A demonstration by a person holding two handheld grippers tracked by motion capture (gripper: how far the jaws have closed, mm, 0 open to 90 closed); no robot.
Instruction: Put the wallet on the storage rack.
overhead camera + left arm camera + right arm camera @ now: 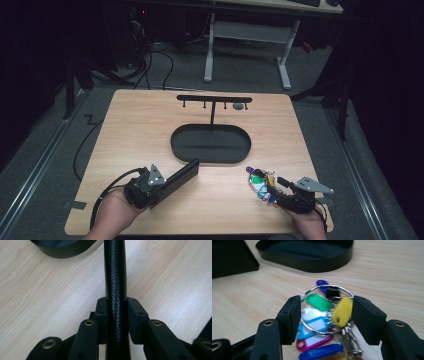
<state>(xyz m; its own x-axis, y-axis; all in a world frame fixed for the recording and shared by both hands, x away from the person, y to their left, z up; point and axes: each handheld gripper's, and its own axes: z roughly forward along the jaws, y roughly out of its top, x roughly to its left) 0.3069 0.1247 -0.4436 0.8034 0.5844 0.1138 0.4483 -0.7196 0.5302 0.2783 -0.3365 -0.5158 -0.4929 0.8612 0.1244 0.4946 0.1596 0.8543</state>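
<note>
A black textured case [182, 172] lies slanted at the table's front left, its far end close to the oval tray. In the left gripper view the case [115, 277] runs edge-on away from me, and my left gripper [116, 307] is shut on its near end, both pads against its sides. The left gripper [162, 184] shows at the front left in the high view. At the front right, a bunch of coloured key tags [259, 181] hangs on a metal key ring [327, 285]. My right gripper [327, 312] is closed across that ring, with a yellow tag [342, 311] against one pad.
A black oval tray [172, 142] sits mid-table, with a black T-shaped hook stand [214, 98] rising behind it; something small and grey [238, 106] hangs from one hook. A cable [82, 145] runs off the table's left edge. A white desk frame [247, 32] stands beyond the table.
</note>
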